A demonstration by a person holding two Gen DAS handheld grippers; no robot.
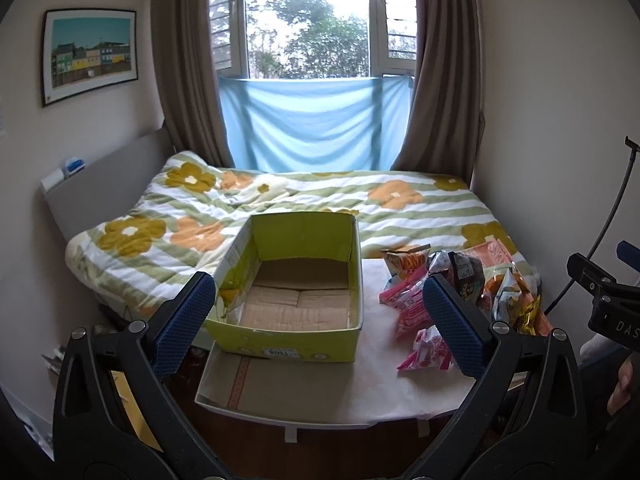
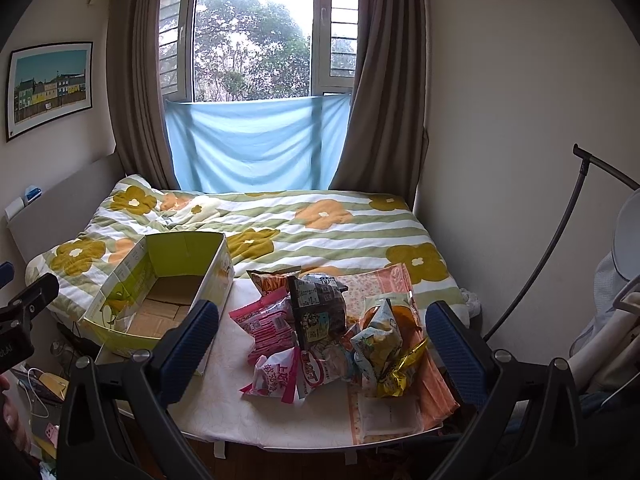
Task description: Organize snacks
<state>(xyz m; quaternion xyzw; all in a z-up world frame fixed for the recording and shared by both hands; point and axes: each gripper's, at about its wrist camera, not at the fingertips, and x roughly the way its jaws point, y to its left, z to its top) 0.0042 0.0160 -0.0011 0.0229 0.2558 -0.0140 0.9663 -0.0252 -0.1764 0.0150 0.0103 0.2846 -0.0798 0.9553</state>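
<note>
Hovering with both jaws apart and empty, my left gripper [image 1: 318, 322] faces the green box [image 1: 290, 292]. Only my right gripper [image 2: 320, 350] shows the whole snack pile [image 2: 326, 334], including the gold wrapper [image 2: 402, 376] at its near right.

Flowered quilt [image 1: 304, 200], blue cloth [image 1: 316, 124], brown curtains [image 2: 384, 92], framed picture [image 1: 90, 54].

Box [image 1: 288, 300] on table [image 1: 320, 392], left of snack pile [image 2: 320, 340]; bed [image 1: 280, 200] behind both.
</note>
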